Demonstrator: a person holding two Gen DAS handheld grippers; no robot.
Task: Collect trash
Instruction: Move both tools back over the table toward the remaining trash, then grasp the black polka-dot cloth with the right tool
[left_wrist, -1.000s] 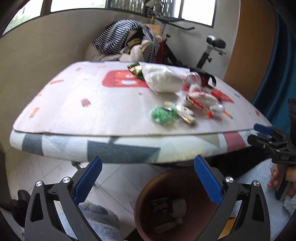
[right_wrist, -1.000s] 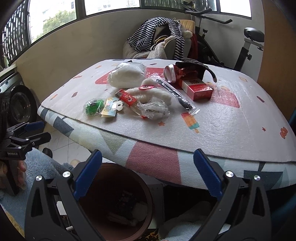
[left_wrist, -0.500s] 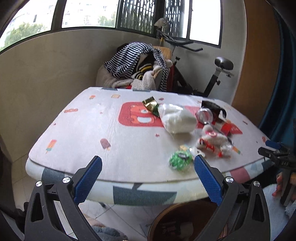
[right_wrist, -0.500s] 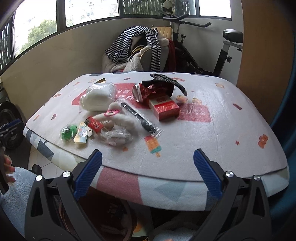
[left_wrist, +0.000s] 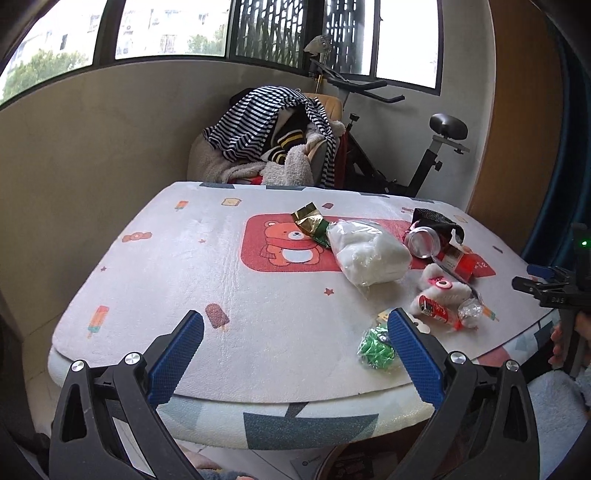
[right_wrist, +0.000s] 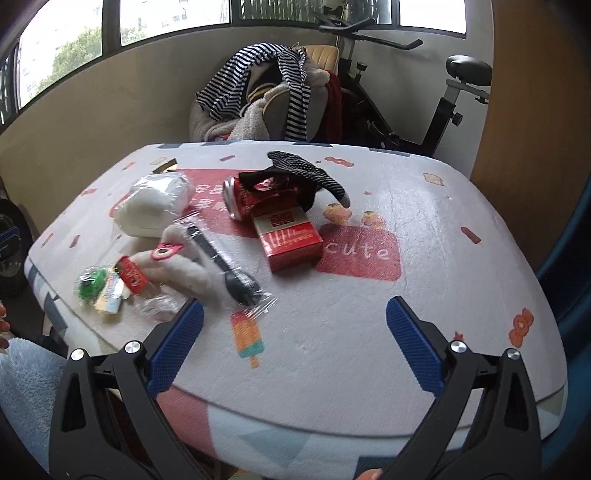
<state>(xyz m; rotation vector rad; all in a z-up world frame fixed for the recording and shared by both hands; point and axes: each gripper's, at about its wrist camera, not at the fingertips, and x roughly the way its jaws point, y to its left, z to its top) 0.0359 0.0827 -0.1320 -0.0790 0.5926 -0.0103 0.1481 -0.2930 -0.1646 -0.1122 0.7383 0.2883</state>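
Overhead, both grippers' fingers spread empty above the trash-strewn patterned table (left_wrist: 221, 266) near an exercise bike (right_wrist: 443, 107).

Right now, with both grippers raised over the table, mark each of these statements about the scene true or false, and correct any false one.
1. Both grippers are open and hold nothing. True: the left gripper and the right gripper each show wide-apart fingers with nothing between them.
2. The red can stands upright. False: it lies on its side, its end facing the camera.
3. A dark glove lies draped over the can. True.
4. The red box is on the floor. False: it rests on the table, beside the can.
5. The green wrapper lies near the table's edge. True.
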